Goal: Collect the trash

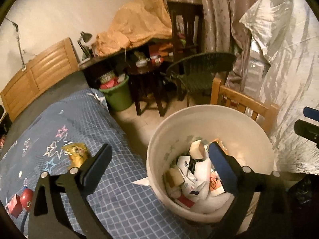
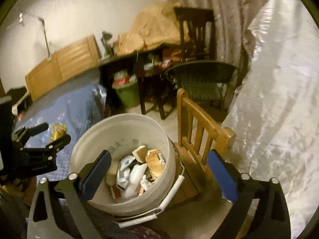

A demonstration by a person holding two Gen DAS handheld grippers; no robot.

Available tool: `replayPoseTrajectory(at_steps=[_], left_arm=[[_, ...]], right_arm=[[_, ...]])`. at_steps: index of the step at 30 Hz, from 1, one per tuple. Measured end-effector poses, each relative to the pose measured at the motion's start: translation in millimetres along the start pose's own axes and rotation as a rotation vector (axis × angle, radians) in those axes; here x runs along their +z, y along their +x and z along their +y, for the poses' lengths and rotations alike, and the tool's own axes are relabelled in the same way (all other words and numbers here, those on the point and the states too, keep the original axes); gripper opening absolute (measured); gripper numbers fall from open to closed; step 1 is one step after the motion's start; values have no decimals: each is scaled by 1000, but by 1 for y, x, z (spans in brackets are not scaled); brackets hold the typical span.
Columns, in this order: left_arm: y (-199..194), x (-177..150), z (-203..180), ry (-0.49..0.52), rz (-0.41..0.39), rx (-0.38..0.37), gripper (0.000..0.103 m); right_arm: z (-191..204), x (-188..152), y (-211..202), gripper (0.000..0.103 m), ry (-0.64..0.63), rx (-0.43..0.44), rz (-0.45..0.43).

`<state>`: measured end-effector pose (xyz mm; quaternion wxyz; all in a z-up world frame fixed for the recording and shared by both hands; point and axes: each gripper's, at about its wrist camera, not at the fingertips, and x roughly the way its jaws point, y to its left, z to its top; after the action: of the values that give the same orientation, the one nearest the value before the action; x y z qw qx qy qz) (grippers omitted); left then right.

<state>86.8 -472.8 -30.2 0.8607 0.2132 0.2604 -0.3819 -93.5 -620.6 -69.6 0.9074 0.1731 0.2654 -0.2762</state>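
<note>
bed (image 1: 119, 179): gold wrapper (image 1: 76, 154) lies on blue cover | left claw (image 1: 157, 165): wide apart, holds nothing | white bucket (image 1: 157, 149): beside bed, probably half full of trash (image 2: 135, 171) | right claw (image 2: 159, 167): wide apart, holds nothing, above bucket

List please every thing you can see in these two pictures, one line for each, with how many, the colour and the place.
bucket: one, white, on the floor beside the bed, trash inside
gold wrapper: one, gold, on the blue quilt
red items: two, red, on the quilt's near edge
blue quilt: one, blue checked with stars, on the bed
headboard: one, light wood, against the wall
green bin: one, green, under the dark table, full
light wooden chair: one, right of the bucket
wicker chair: one, dark green, behind
desk lamp: one, dark, on the table
left tool: one, black, open, over the bucket's edge
right tool: one, black, open, above the bucket
</note>
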Motion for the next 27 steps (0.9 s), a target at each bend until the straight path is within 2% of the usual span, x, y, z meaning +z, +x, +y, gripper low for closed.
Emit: replayPoseTrajectory(at_steps=[5, 10, 13, 16, 27], left_arm=[[-34, -14, 3, -35, -127, 13, 97], [-51, -24, 4, -34, -166, 14, 97], [-54, -26, 3, -27, -152, -37, 97], [-57, -29, 3, -39, -159, -27, 97], [-61, -34, 8, -51, -125, -116, 97]], right_arm=[[-1, -23, -34, 98, 57, -32, -70], [10, -39, -63, 98, 46, -63, -125], [16, -49, -69, 98, 39, -63, -118], [18, -55, -73, 98, 51, -67, -111], [18, -56, -85, 98, 56, -100, -133]])
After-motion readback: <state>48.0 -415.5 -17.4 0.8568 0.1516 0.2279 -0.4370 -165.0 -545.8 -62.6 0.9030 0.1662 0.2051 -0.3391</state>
